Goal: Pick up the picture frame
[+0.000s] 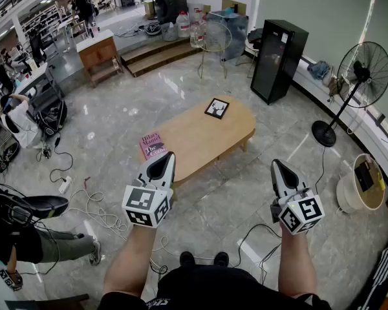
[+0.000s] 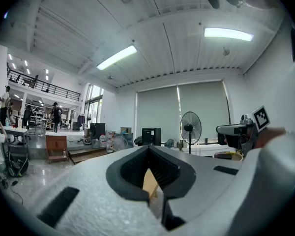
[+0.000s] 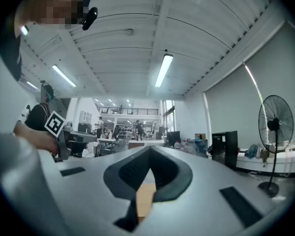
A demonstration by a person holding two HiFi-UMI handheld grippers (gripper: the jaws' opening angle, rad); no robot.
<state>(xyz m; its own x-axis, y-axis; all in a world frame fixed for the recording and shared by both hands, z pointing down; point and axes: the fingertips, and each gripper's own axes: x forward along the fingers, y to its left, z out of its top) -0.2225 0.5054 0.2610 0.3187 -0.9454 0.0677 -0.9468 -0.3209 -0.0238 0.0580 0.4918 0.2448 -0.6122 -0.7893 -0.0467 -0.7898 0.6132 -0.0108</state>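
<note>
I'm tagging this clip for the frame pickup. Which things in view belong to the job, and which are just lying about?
Job:
picture frame
wooden table it lies on
left gripper and right gripper, both shut, holding nothing

Lying about:
pink book on the table's left end
standing fan
black cabinet

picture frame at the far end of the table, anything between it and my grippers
Only a book, lying on the near left corner of the table, just ahead of the left gripper. From the right gripper to the picture frame, only floor and bare tabletop show.
</note>
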